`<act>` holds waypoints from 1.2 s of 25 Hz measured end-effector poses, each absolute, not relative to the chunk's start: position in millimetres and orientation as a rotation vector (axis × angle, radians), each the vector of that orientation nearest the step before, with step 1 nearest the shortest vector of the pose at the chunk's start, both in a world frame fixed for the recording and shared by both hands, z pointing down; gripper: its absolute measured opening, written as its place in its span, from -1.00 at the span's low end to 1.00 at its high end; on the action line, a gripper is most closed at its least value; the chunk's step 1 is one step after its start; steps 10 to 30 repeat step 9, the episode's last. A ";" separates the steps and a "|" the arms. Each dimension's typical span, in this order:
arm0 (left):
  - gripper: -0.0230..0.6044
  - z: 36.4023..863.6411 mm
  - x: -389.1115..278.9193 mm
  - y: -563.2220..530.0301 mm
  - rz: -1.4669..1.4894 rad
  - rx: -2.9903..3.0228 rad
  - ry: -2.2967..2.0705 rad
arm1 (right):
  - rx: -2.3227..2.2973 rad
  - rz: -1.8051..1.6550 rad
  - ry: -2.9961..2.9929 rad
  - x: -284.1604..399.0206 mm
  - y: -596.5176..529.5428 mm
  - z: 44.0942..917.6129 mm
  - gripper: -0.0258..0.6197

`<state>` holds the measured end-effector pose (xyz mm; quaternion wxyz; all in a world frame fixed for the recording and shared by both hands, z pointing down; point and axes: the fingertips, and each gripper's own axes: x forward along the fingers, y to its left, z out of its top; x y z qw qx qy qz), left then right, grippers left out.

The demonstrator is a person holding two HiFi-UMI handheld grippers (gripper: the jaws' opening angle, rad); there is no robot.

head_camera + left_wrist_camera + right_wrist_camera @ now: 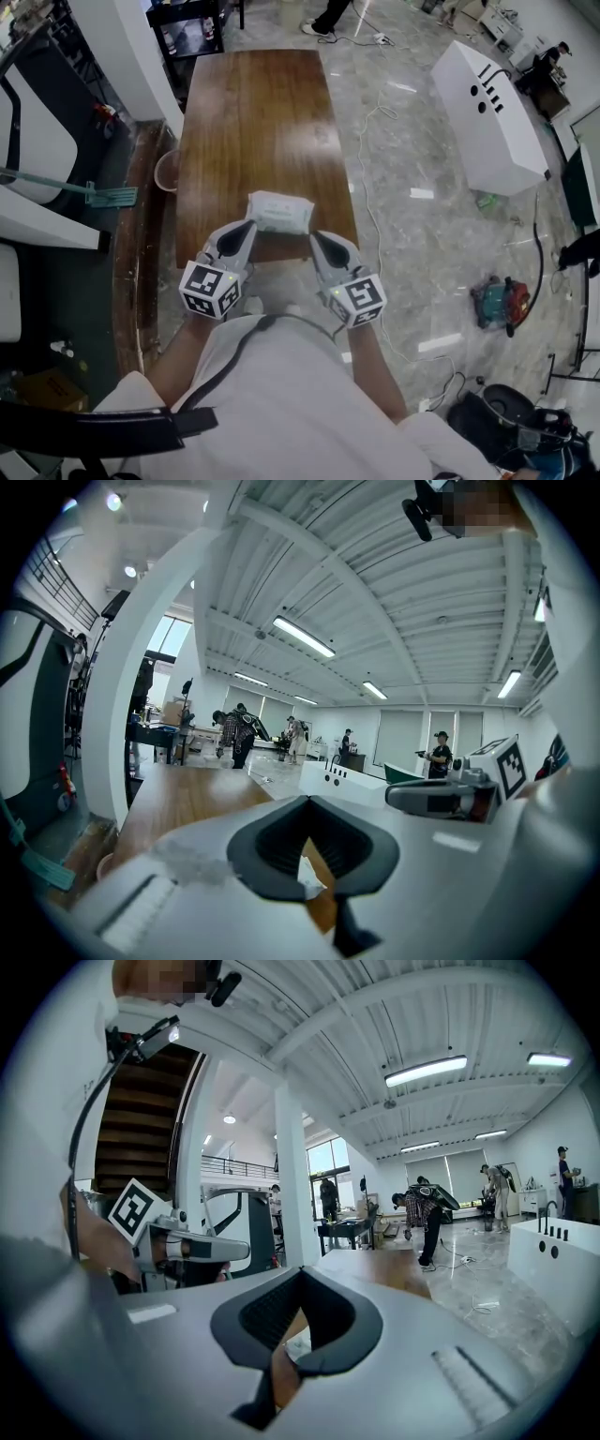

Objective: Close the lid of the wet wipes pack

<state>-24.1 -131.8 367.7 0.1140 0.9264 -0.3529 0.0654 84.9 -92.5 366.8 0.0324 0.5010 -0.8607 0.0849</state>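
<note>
- Head view: wet wipes pack (279, 212) lies flat at the near edge of the table (253, 112), approx. midway along that edge.
  - Left gripper (246, 230) and right gripper (317, 240) sit at the near edge, tips just beside the pack's two near corners. Neither holds it.
  - No raised flap shows, so I'd judge the lid already down and the task done or nearly so. The pack is too small here to be sure, so a check or final press may be left.
- Left gripper view: jaws closed tip to tip (305, 801), nothing pinched.
  - A white bit of the pack (309, 880) shows through the gap behind the tips, so the pack is below and ahead of them, not between.
- Right gripper view: jaws closed too (302, 1271), empty.
  - A pale sliver of the pack (299, 1347) shows low in the gap, w/ the table top (375, 1274) beyond.
</note>
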 end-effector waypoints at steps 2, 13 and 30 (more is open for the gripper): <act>-0.92 368.2 -23.8 -134.2 0.192 2.718 -1.032 | 1.539 0.259 -2.648 84.3 -94.3 367.3 -0.90; -0.92 375.1 -20.3 -142.0 0.199 2.725 -1.013 | 1.533 0.239 -2.643 81.7 -103.5 372.2 -0.90; -0.92 375.1 -20.3 -142.0 0.199 2.725 -1.013 | 1.533 0.239 -2.643 81.7 -103.5 372.2 -0.90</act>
